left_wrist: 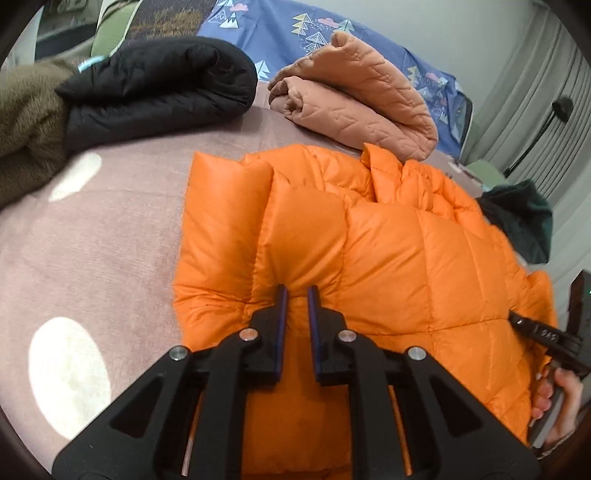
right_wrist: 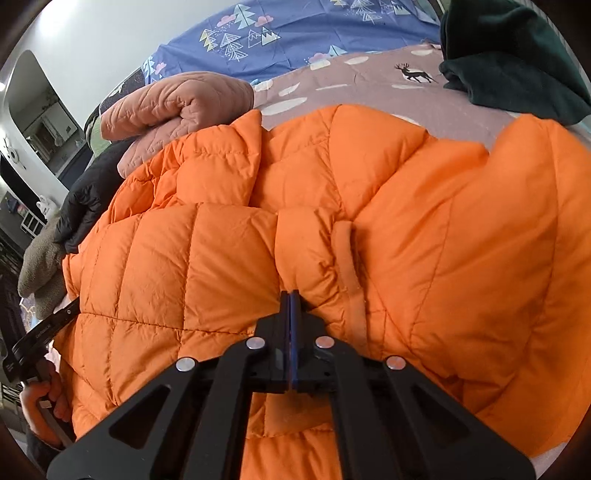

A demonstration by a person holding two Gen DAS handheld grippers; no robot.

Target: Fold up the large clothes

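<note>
An orange puffer jacket (left_wrist: 369, 258) lies spread across a mauve bedsheet (left_wrist: 110, 240), filling the middle and right of the bed. The left gripper (left_wrist: 295, 291) hangs over the jacket's near edge; its two fingers stand a little apart with orange fabric showing in the gap, and it cannot be told whether they pinch that fabric. The right gripper (right_wrist: 290, 295) has its fingers pressed together at a puckered fold of the jacket beside an orange cuff band (right_wrist: 349, 266); the cloth wrinkles toward the tips, so it appears clamped on the jacket. Each gripper's handle shows at the edge of the other camera's view, with the right hand (left_wrist: 557, 402) and the left hand (right_wrist: 40, 402) around them.

Behind the jacket, a folded peach quilted coat (left_wrist: 362, 99) sits just beyond its far edge. A rolled black jacket (left_wrist: 155, 88) lies to the left, touching a brown fleece garment (left_wrist: 26, 122). A dark green garment (right_wrist: 506, 55) rests on the sheet at the right, near a printed deer (right_wrist: 415, 74). A blue patterned cloth (right_wrist: 288, 29) with trees and clouds covers the far side.
</note>
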